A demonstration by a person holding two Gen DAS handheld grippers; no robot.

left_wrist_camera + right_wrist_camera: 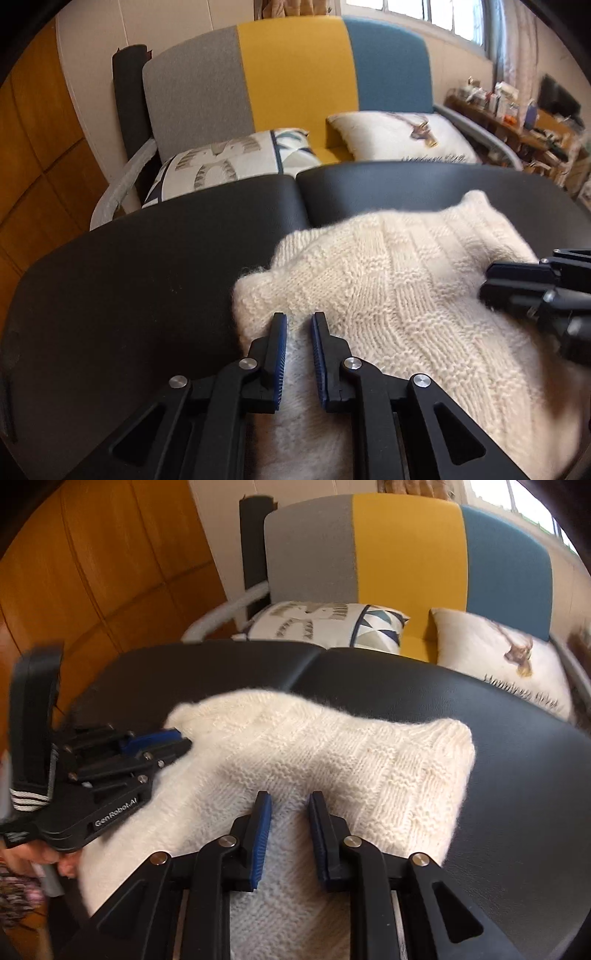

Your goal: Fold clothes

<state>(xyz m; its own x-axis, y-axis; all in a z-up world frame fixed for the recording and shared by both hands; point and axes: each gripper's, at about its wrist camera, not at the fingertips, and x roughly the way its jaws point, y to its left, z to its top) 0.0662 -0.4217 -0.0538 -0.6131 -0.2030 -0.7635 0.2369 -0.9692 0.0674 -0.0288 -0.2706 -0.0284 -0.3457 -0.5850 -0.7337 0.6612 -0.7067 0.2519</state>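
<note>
Where sweater [388, 295] ends (left): bare cushion [129, 288]

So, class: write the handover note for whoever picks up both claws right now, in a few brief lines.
Left claw: jaws narrowly apart over the near left part of the cream knit sweater; knit sits in the gap, a firm grip cannot be confirmed.
Right claw: the same, on the near right part.
Sweater: bunched in a compact heap on the black table, in front of the sofa.
Done: apparently some folding or gathering.
Left: square the edges, flatten, release.
</note>
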